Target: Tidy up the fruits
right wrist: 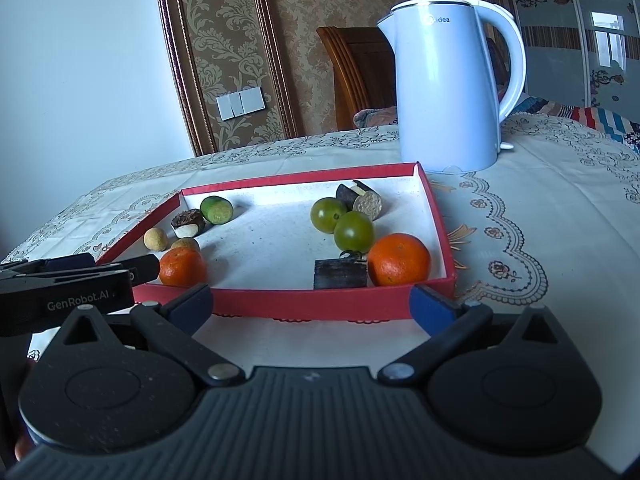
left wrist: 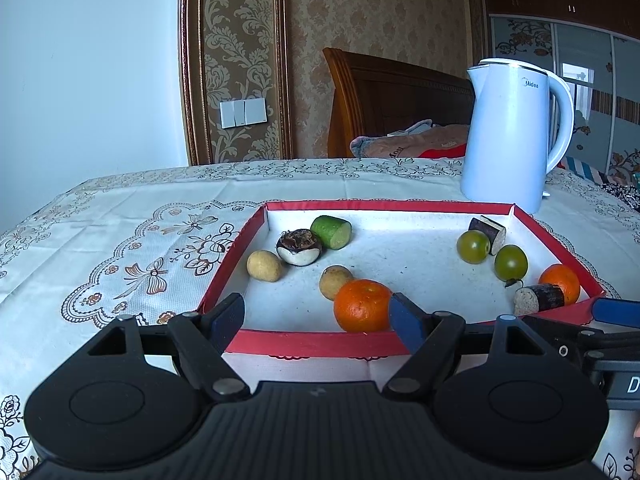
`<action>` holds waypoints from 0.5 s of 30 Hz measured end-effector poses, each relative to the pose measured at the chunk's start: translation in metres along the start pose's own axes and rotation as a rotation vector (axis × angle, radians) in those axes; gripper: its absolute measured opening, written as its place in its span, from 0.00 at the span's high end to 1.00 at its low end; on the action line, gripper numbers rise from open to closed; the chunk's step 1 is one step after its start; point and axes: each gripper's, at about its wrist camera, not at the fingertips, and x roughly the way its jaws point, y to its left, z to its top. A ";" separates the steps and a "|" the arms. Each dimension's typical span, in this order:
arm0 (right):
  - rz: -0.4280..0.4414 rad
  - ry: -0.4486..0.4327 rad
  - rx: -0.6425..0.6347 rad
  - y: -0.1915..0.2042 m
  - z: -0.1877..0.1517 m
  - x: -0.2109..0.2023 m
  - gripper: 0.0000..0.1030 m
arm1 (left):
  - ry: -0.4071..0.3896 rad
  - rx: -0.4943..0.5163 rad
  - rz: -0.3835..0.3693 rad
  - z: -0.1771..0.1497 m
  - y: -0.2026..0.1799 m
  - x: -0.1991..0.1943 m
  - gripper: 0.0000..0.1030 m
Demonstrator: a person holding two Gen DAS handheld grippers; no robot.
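A red-rimmed tray (left wrist: 316,342) (right wrist: 280,304) with a white floor holds the fruit. At its left lie two tan longans (left wrist: 262,266), a dark brown-and-white fruit (left wrist: 299,247) and a green cut piece (left wrist: 331,232). One orange (left wrist: 362,305) (right wrist: 183,267) sits at the near wall. On the right are two green tomatoes (right wrist: 354,231), two dark cane pieces (right wrist: 340,274) and a second orange (right wrist: 399,259). My left gripper (left wrist: 318,318) stands open over the near wall, its right finger beside the first orange. My right gripper (right wrist: 312,307) is open and empty before the tray.
A white electric kettle (left wrist: 516,132) (right wrist: 448,92) stands behind the tray's far right corner. The table carries an embroidered cloth (left wrist: 120,248). A wooden headboard (left wrist: 384,96) and bedding lie beyond the far edge. The right gripper's blue finger (left wrist: 616,311) reaches in at the tray's right corner.
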 end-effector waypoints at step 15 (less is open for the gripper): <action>-0.001 0.004 0.002 -0.001 0.000 0.000 0.00 | -0.013 0.023 0.011 -0.001 -0.004 0.000 0.23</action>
